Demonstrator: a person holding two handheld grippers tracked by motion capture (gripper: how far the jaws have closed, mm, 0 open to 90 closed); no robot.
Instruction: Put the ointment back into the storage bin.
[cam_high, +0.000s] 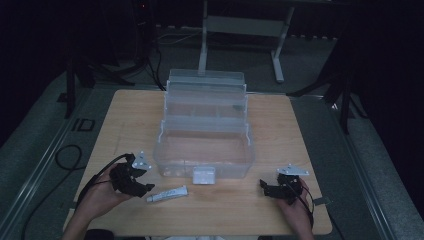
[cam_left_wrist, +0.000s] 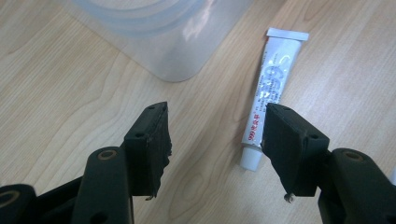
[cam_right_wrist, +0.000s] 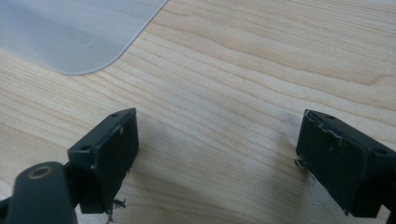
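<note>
A clear plastic tool box (cam_high: 204, 135) stands open in the middle of the wooden table (cam_high: 130, 112), its tiered trays folded back. A small white tube of ointment (cam_high: 167, 194) lies on the table just in front of the box's left corner. In the left gripper view the tube (cam_left_wrist: 271, 88) lies just beyond the right jaw, its cap toward me. My left gripper (cam_high: 142, 181) (cam_left_wrist: 215, 140) is open, close to the left of the tube. My right gripper (cam_high: 266, 188) (cam_right_wrist: 217, 154) is open over bare wood near the box's right front corner (cam_right_wrist: 70, 32).
The box's white latch (cam_high: 203, 175) sticks out at its front middle. Cables lie on the floor (cam_high: 65, 157) left of the table. A desk frame (cam_high: 240, 30) stands behind the table. Bare wood lies between the two grippers along the front edge.
</note>
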